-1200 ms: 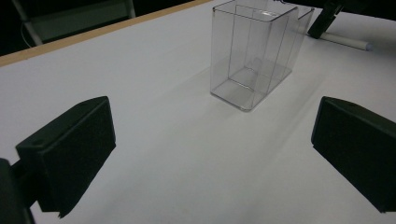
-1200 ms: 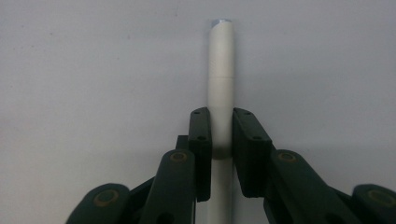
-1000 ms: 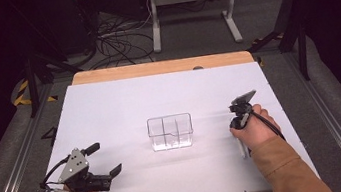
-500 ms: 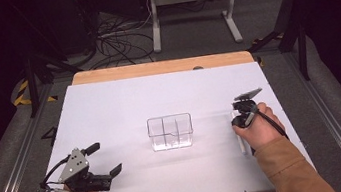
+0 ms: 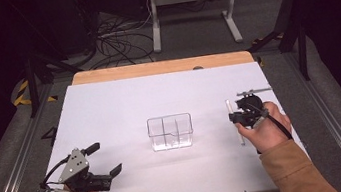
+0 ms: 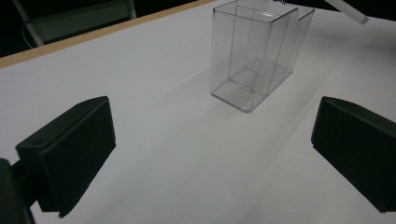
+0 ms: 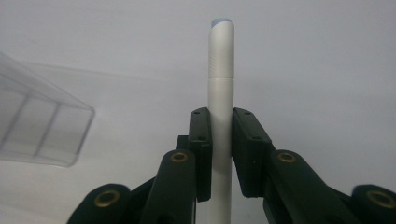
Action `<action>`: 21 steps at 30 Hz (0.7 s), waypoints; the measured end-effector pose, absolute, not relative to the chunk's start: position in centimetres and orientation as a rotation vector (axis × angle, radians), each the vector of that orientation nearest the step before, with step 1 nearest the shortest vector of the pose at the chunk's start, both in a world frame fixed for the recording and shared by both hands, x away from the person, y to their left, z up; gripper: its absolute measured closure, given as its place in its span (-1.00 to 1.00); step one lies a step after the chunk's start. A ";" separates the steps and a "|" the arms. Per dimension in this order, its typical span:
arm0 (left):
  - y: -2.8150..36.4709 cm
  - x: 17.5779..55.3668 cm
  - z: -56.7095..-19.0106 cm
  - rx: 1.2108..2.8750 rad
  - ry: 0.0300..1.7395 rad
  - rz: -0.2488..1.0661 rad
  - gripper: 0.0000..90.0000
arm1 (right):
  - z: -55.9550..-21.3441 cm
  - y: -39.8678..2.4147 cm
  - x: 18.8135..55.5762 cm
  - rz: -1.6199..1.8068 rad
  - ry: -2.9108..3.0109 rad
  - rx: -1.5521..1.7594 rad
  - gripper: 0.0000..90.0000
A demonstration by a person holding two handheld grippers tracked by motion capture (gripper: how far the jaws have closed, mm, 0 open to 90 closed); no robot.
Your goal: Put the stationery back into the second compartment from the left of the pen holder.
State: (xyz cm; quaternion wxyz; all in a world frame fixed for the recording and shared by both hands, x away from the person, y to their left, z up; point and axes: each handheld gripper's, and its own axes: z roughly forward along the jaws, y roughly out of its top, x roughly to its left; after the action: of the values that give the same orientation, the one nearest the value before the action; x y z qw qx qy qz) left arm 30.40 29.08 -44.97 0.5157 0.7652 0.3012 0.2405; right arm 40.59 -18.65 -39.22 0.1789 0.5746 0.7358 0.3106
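**Pen lifted off the sheet, organiser next**

While my left gripper (image 5: pixel 99 167) rests near the front left corner with its jaws standing wide apart and nothing between them, my right gripper (image 7: pixel 222 140) is clamped on the white pen (image 7: pixel 220 102), pads pressing its barrel from both sides. Compared with a second ago, the right hand (image 5: pixel 264 128) has come up and tipped: the pen, low against the table then, now stands more upright in the high view, its top end (image 5: pixel 228 103) clear of the surface. My reading: pick-up done, carry phase begun. The clear organiser (image 5: pixel 170 132) stands at the middle of the table, well to the left of the pen and untouched; from the left gripper view its dividers make several empty compartments (image 6: pixel 252 51). Likely next: bring the pen over one compartment and lower it in, end first.

Surface: white sheet (image 5: pixel 110 109) over a table with a wooden edge (image 5: pixel 159 67) at the far side, no other items on it. Room: dark, grey floor, tangled cables (image 5: pixel 115 38) and a white stand (image 5: pixel 191 7) beyond the table.
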 end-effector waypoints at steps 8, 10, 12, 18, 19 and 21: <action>29.1 30.4 -44.9 1.838 0.722 0.580 -0.99 | -37.8 -19.4 39.8 1.144 2.129 1.437 0.75; 29.1 30.4 -45.0 1.837 0.722 0.580 -0.99 | -37.6 -19.6 39.6 1.205 2.133 1.375 0.75; 29.1 30.4 -45.0 1.837 0.722 0.580 -0.99 | -37.4 -19.8 39.5 1.276 2.137 1.294 0.75; 29.1 30.4 -44.9 1.837 0.721 0.583 -0.99 | -37.1 -19.8 39.2 1.440 2.124 1.112 0.75; 29.1 30.4 -44.9 1.837 0.721 0.583 -0.99 | -37.1 -19.8 39.2 1.440 2.124 1.112 0.75; 29.1 30.3 -45.0 1.834 0.724 0.574 -0.99 | -37.0 -19.7 39.1 1.493 2.120 1.053 0.75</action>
State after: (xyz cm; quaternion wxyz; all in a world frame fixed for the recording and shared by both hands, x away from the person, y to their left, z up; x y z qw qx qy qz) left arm 30.35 29.06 -44.96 0.5177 0.7641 0.3016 0.2392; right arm 39.06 -19.66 -36.98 0.1708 0.3706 0.7465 0.5256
